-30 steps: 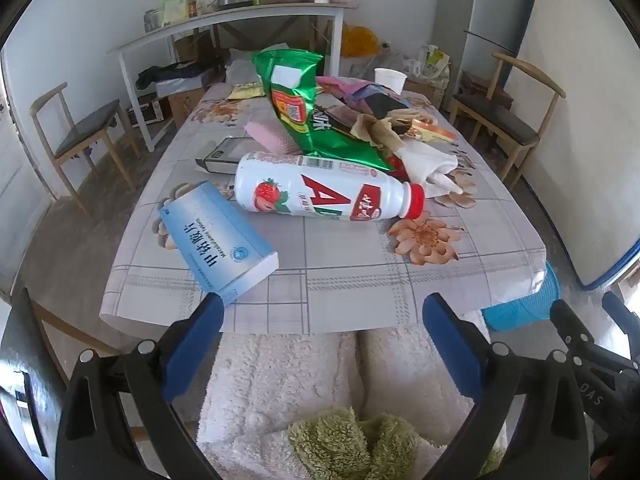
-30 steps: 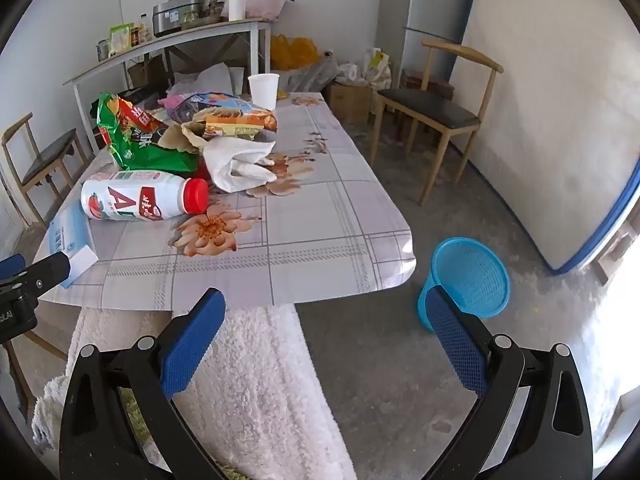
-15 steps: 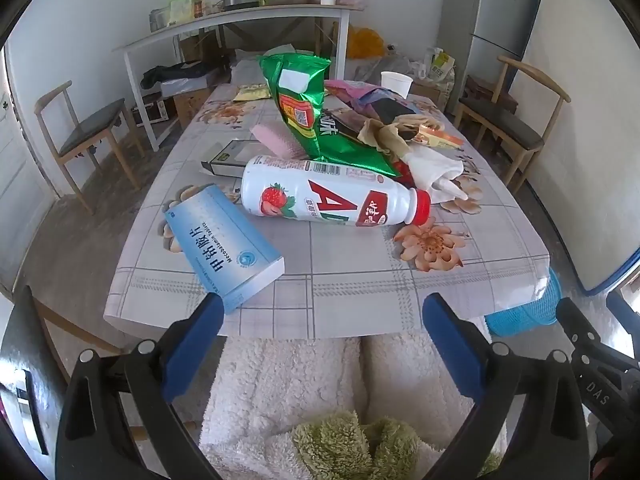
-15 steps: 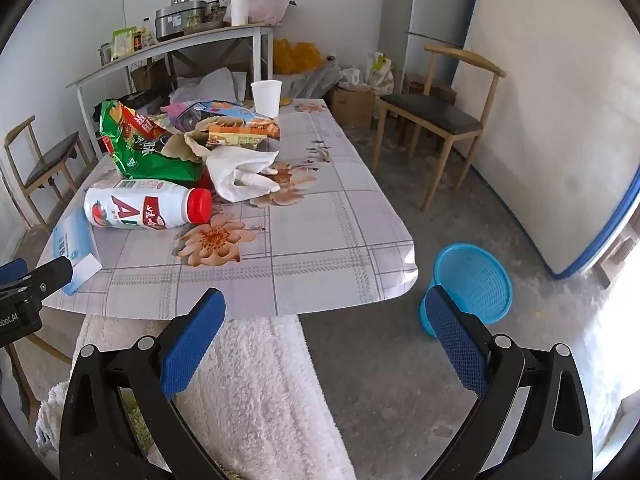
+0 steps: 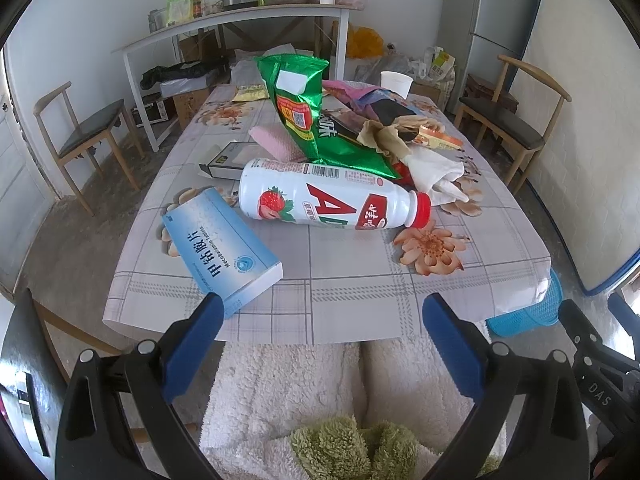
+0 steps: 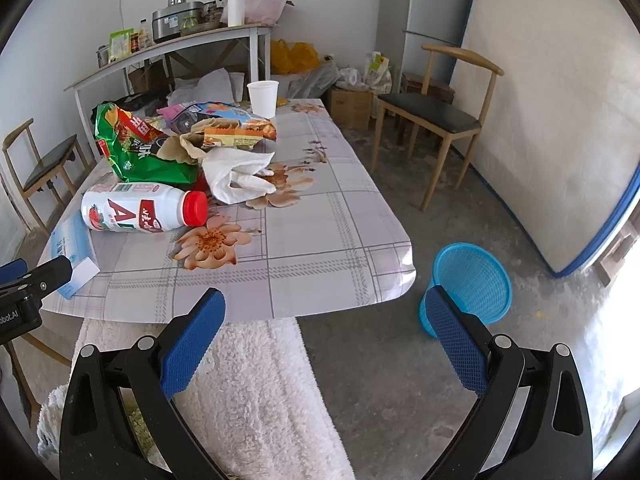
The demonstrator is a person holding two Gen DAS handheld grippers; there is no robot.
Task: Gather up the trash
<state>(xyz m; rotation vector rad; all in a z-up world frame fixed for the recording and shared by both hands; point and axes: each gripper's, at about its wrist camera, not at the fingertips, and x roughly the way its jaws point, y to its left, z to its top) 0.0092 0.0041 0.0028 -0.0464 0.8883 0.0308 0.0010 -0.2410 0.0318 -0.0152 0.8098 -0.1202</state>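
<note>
Jaws on your left gripper (image 5: pixel 320 320) stand spread wide with nothing between them, and your right gripper (image 6: pixel 324 316) is spread just as far and equally empty; neither touches the table (image 5: pixel 360 292). Ahead of your left gripper, just past its left blue pad, a pale blue cardboard box (image 5: pixel 220 248) lies flat near the table's near edge. Beyond it a white plastic bottle (image 5: pixel 332 200) with a red cap rests on its side, cap toward your right. Behind the bottle a crinkled green foil snack bag (image 5: pixel 304 108) stands up, touching a heap of wrappers and a crumpled white tissue (image 5: pixel 432 172). A white paper cup (image 5: pixel 396 82) stands upright at the far end. Only your right view shows the blue mesh basket (image 6: pixel 472 284) whole, round, on the concrete floor just beyond your right pad, beside the table's corner; your left view catches only a sliver of it. Your left view alone shows a dark flat carton (image 5: pixel 230 160) and a pink spongy piece (image 5: pixel 272 142) behind the bottle. Fluffy white fabric (image 6: pixel 248 380) lies below both grippers.
</note>
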